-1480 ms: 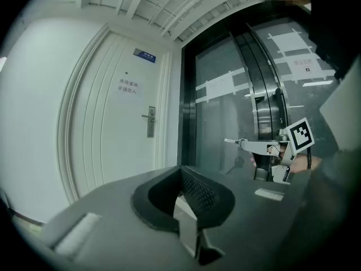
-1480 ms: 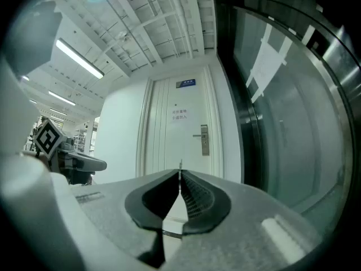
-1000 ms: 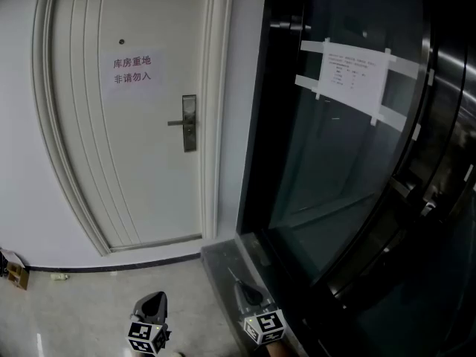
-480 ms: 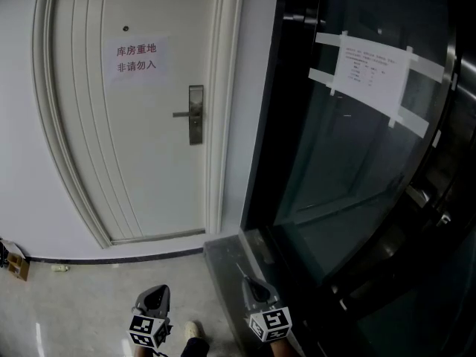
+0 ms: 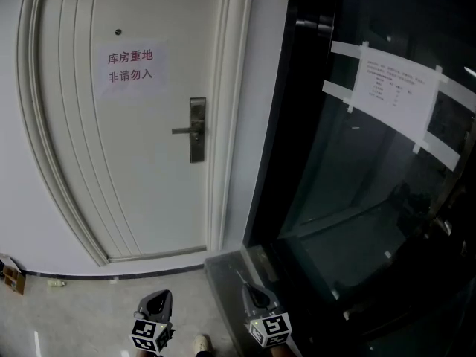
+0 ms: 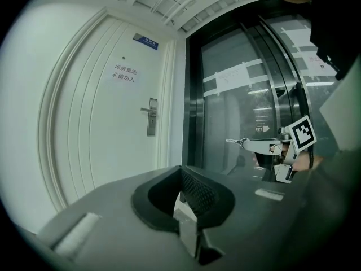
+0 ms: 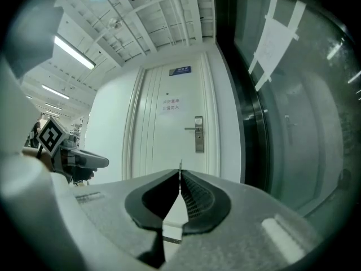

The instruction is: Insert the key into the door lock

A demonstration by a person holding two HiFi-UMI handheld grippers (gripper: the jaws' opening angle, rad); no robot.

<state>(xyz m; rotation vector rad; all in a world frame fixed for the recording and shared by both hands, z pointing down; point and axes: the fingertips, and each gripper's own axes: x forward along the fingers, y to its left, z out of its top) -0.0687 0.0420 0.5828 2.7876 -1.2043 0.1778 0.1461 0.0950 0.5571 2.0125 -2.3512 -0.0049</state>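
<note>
A white door (image 5: 141,162) stands ahead with a metal lock plate (image 5: 197,130) and lever handle (image 5: 182,131) at its right edge. The lock plate (image 7: 198,134) also shows in the right gripper view, straight beyond the jaws, and the lock plate (image 6: 152,117) lies left of centre in the left gripper view. My right gripper (image 5: 251,292) is shut on a thin key (image 7: 180,164) that sticks out past its tips; the key (image 6: 233,141) points toward the door. My left gripper (image 5: 154,301) is shut with nothing in it. Both are well short of the door.
A dark glass door (image 5: 357,169) with a taped paper sheet (image 5: 394,91) fills the right side, and its grey base ledge (image 5: 223,274) runs beside my right gripper. A notice (image 5: 131,65) hangs on the white door. A small box (image 5: 10,275) sits on the floor at left.
Both grippers have moved forward toward the white door, which now looks larger and nearer. The right gripper still holds the key.
</note>
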